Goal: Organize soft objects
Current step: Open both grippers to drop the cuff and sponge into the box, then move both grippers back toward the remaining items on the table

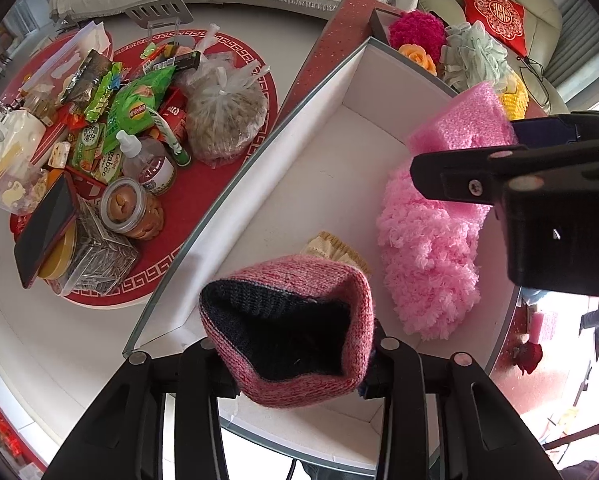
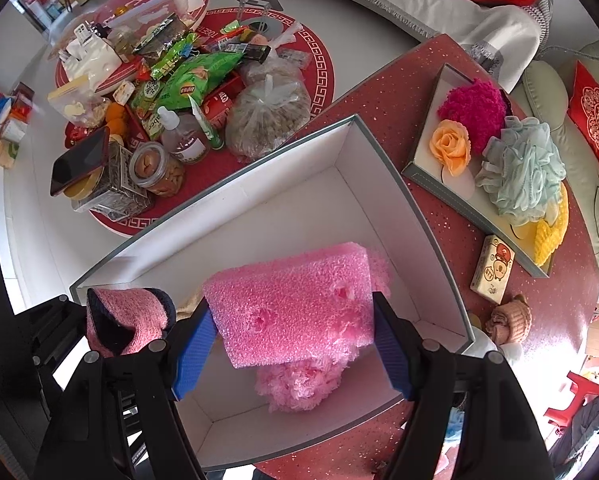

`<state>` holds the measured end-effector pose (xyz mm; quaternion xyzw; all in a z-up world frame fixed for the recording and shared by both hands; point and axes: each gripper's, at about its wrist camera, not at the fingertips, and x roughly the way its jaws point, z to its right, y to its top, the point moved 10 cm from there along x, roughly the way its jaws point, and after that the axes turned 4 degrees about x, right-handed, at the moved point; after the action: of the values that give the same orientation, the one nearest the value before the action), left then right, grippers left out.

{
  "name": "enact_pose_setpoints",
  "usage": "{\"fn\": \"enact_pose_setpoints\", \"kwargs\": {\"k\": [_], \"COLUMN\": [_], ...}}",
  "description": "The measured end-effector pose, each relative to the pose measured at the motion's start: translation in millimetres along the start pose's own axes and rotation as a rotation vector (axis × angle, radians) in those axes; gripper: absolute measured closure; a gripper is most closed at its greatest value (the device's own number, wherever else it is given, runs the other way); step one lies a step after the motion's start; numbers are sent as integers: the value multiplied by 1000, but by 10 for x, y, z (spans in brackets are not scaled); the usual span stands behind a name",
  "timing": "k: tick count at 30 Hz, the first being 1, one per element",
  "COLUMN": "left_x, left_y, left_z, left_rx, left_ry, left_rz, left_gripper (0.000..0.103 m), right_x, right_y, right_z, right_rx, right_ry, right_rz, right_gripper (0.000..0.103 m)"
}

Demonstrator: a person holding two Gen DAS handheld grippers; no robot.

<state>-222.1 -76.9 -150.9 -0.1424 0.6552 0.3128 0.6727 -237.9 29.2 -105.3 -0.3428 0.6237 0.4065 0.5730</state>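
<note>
Right gripper [image 2: 291, 344] is gripping the pink foam block [image 2: 295, 304] over the white box [image 2: 379, 136]; left gripper [image 1: 299, 368], loosely holding the knit hat [image 1: 291, 332], is risking a spill outside the near wall.

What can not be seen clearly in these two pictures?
- Beige knit item: mostly hidden behind the pink knit hat in the left wrist view.
- Pink fluffy item: partly covered by the pink foam block in the right wrist view.
- Left fingers' contact with the hat: hidden by the hat.
</note>
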Motion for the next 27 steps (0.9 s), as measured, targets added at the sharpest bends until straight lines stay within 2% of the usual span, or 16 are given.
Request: {"fn": "enact_pose_setpoints", "kwargs": {"k": [1, 2, 3, 5, 8, 9, 10, 13, 15, 19, 27], "left_x": [-18, -42, -64, -86, -102, -103, -101, -96, -85, -70, -65], "left_y": [13, 27, 37, 48, 72, 75, 72, 55, 43, 7, -29], "left_z": [11, 25, 41, 76, 109, 110, 111, 100, 76, 69, 179], "left_rx": [6, 15, 25, 38, 45, 48, 47, 27, 17, -2, 28], "left_ry": [2, 5, 11, 13, 8, 13, 19, 18, 28, 9, 33], "left_rz": [10, 23, 32, 35, 43, 45, 43, 33, 25, 6, -21], "left_gripper": [43, 26, 15, 11, 11, 3, 0, 0, 0, 0, 0], "right_x": [3, 6, 4, -1, 10, 15, 17, 0, -16, -36, -65], "right_y": [5, 10, 16, 24, 12, 5, -1, -11, -12, -22, -179], "right_z": [9, 21, 36, 65, 90, 96, 94, 119, 153, 214, 297], "right_rx": [-2, -2, 1, 11, 27, 30, 33, 59, 78, 97, 126], "right_ry": [-5, -10, -15, -16, 4, 12, 27, 57, 64, 77, 121], "right_rz": [0, 1, 2, 6, -1, -3, -2, 14, 25, 43, 29], "right_gripper": [26, 26, 26, 24, 22, 21, 19, 17, 0, 0, 0]}}
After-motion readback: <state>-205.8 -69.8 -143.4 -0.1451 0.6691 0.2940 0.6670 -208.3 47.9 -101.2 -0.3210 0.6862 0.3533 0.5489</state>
